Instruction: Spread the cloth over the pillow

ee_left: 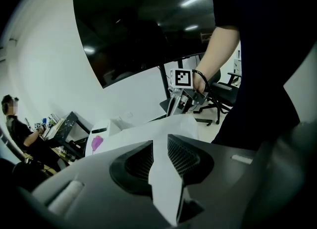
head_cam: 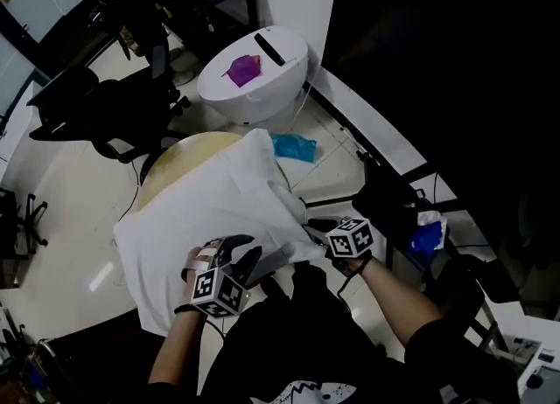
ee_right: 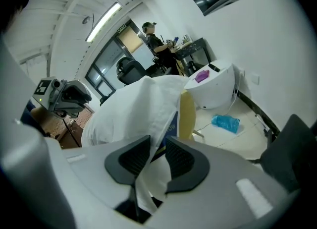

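A white cloth (head_cam: pixel 219 201) lies draped over a yellow round top (head_cam: pixel 188 153), and most of what is under it is hidden. In the right gripper view a blue-printed edge (ee_right: pixel 171 124) shows below the cloth (ee_right: pixel 133 109), beside the yellow top (ee_right: pixel 187 114). My left gripper (head_cam: pixel 248 258) is at the cloth's near edge, shut on a fold of it (ee_left: pixel 163 173). To the right, my right gripper (head_cam: pixel 311 231) holds the cloth's near right corner, with cloth pinched between its jaws (ee_right: pixel 157 156).
A white round bin (head_cam: pixel 262 87) with a purple thing (head_cam: pixel 243 68) on top stands behind the yellow top. A blue bag (head_cam: pixel 293 146) lies on the floor. A black office chair (head_cam: pixel 96 105) is at left. A person (ee_left: pixel 15 124) sits at a far desk.
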